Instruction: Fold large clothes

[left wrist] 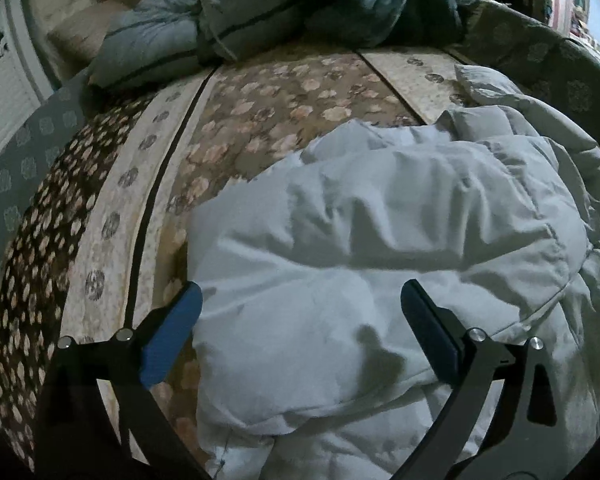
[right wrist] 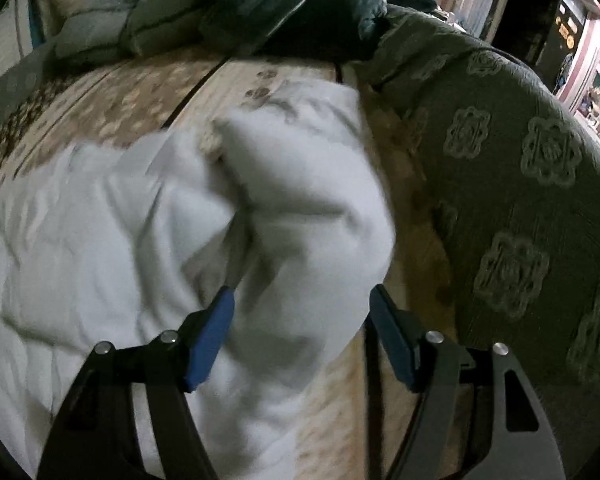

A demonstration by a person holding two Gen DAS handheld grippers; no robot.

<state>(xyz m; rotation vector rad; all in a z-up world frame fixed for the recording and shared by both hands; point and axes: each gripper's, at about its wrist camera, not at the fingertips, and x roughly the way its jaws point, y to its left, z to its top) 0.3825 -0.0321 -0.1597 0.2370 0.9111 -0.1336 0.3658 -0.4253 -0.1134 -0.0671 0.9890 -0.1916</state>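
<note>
White padded jacket (right wrist: 292,208) blurs, its lower edge cut off.

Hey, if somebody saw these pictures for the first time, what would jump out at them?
A puffy white coat lies crumpled on the flowered bedspread, filling the foreground. Both hand-held grippers, left and right, are open over it. A gray-green bundle of bedding sits at the far end.
</note>
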